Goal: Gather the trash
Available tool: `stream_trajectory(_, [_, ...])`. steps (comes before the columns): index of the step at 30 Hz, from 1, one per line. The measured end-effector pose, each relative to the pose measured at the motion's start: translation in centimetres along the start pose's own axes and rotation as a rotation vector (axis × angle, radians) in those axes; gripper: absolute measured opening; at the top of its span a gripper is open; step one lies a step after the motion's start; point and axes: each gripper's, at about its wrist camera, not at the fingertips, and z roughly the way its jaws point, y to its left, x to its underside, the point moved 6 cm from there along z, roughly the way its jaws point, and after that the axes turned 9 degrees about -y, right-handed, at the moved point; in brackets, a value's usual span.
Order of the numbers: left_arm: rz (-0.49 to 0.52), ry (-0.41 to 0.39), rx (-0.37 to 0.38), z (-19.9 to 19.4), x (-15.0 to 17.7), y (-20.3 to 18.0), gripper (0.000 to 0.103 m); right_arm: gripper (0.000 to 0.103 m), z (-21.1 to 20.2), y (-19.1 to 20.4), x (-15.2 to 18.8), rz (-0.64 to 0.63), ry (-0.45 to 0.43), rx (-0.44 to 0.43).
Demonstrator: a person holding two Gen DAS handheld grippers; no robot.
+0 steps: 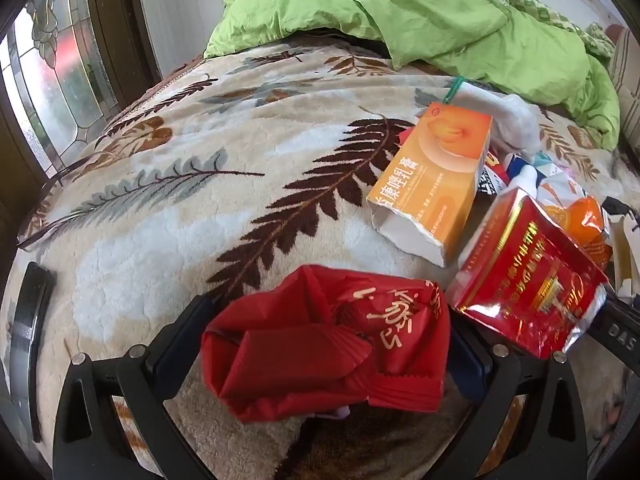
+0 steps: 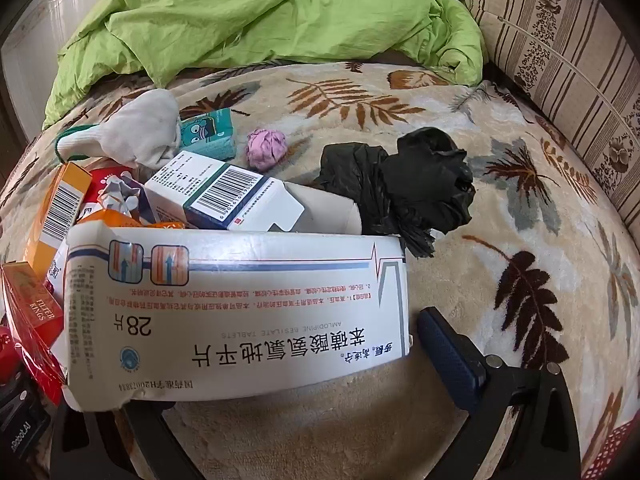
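While both tools tilted down over the bed [image 1: 168, 184], their fingers stood wide and gripped nothing. Between the left gripper [image 1: 324, 356] fingers [image 1: 188, 328] lay a crumpled red wrapper [image 1: 320, 344], loose on the leaf-patterned blanket, though I could not tell whether the pads touched it. Just beside it, toward the bed's middle, sat a red foil pouch [image 1: 528, 280] and an orange carton [image 1: 436, 176]. The right gripper [image 2: 256, 380] hung over a large white medicine box [image 2: 240, 312] lying across the heap; only one finger [image 2: 452, 352] showed, apart from the box. Behind the heap lay a black plastic bag [image 2: 408, 184], a pink paper ball [image 2: 266, 149], a white sock [image 2: 140, 132], and a green quilt [image 2: 260, 16] bunched at the far edge.
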Motion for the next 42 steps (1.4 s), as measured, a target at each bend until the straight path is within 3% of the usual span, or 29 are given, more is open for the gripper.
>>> stream_trajectory(6, [0.048,-0.004,-0.001,-2.0,0.6,-0.6,0.103,0.102,1.0,0.9,0.1,0.000,0.021,-0.029])
stream_trajectory(8, [0.021,-0.010,0.015,-2.8,0.9,-0.6,0.103,0.102,0.1,0.5,0.5,-0.050,0.069,-0.096])
stream_trajectory(15, [0.003,-0.093,0.056,-9.3,1.2,-0.2,0.103,0.102,-6.5,-2.9,2.7,0.035,0.162,-0.258])
stream_trajectory(17, [0.033,-0.111,0.083,-11.7,1.4,-0.7,0.103,0.102,-9.1,-3.6,2.8,0.024,0.134,-0.276])
stream_trajectory(23, [0.099,-0.178,0.143,-20.2,1.4,-1.2,0.103,0.102,-19.1,-5.5,2.1,-0.017,-0.061,-0.296])
stream_trajectory(28, [0.127,-0.252,0.129,-24.2,1.6,-1.1,0.103,0.102,-25.3,-6.4,2.2,-0.044,-0.212,-0.299])
stream_trajectory(36, [0.143,-0.280,0.134,-26.6,2.1,-1.3,0.103,0.102,-28.5,-6.6,3.6,-0.013,-0.266,-0.327])
stream_trajectory(42, [0.148,-0.280,0.149,-27.5,2.7,-1.3,0.103,0.102,-29.0,-7.0,4.5,0.011,-0.240,-0.323])
